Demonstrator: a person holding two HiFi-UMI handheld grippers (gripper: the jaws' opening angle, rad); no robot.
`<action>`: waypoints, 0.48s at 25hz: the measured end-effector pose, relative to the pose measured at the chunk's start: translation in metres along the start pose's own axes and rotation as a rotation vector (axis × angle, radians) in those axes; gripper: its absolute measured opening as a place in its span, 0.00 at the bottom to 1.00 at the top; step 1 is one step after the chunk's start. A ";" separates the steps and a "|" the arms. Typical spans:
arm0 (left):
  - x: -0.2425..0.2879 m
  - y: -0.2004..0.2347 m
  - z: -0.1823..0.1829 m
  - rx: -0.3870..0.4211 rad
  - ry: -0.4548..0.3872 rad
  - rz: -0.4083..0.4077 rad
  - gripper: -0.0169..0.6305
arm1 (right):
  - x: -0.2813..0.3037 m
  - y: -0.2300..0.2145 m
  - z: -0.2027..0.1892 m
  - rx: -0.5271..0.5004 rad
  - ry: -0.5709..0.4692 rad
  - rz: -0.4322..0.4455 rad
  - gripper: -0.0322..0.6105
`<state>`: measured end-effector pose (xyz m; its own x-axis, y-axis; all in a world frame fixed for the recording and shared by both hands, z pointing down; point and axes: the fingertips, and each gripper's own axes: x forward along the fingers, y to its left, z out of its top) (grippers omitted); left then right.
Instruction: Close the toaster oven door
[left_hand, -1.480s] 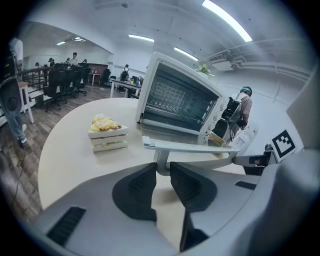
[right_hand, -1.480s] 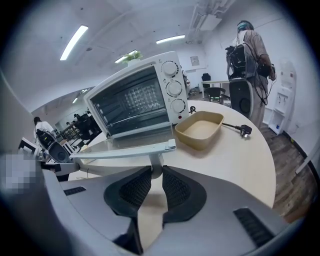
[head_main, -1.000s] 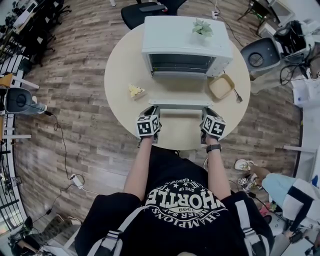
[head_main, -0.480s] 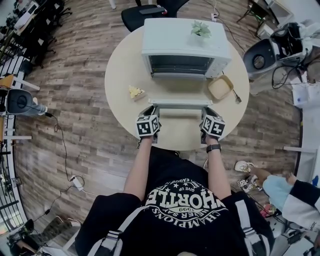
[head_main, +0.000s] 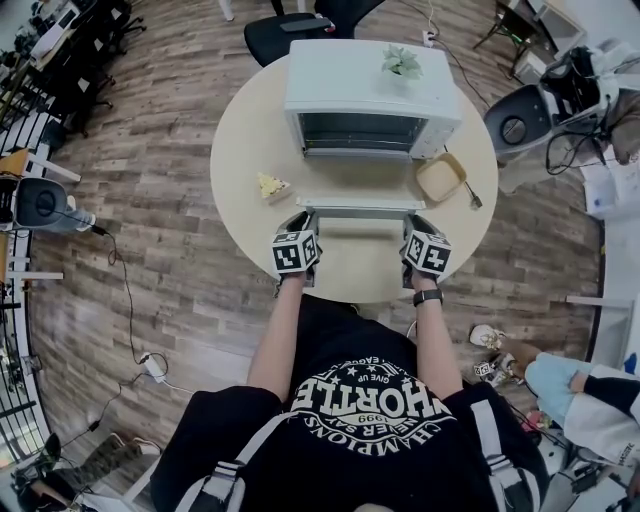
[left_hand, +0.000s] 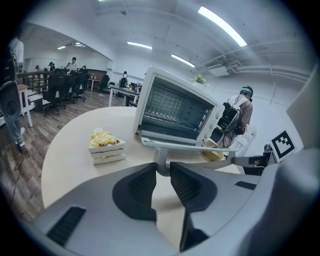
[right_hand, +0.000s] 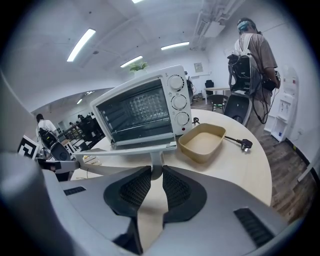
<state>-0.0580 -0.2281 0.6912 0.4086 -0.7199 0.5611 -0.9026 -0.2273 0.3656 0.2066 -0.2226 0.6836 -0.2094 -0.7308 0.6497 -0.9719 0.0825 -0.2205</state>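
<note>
So, left claw (left_hand: 162, 171) and right claw (right_hand: 156, 172) are each clamped on the handle's (left_hand: 161, 159) ends. The toaster oven door (head_main: 360, 203) hangs open.

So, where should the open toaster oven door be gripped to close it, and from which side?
Grip the handle at its two short posts, coming from the front, the person's side. The door lies open, near flat, hinged at the oven, so the handle runs along its free near edge. The left gripper and right gripper clamp one post each.

Black chair (head_main: 268, 40) partly beyond the top edge
</note>
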 end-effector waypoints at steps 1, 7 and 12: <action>0.000 0.000 0.001 0.001 -0.002 -0.001 0.19 | 0.000 0.000 0.001 0.000 -0.001 -0.001 0.20; 0.000 0.000 0.007 0.006 -0.012 -0.010 0.19 | 0.000 0.002 0.008 -0.002 -0.010 -0.006 0.20; -0.003 -0.001 0.012 0.004 -0.018 -0.015 0.19 | -0.003 0.003 0.011 0.008 -0.016 -0.009 0.20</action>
<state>-0.0598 -0.2336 0.6808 0.4198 -0.7278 0.5422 -0.8968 -0.2409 0.3710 0.2052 -0.2281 0.6727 -0.1986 -0.7423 0.6399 -0.9729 0.0705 -0.2202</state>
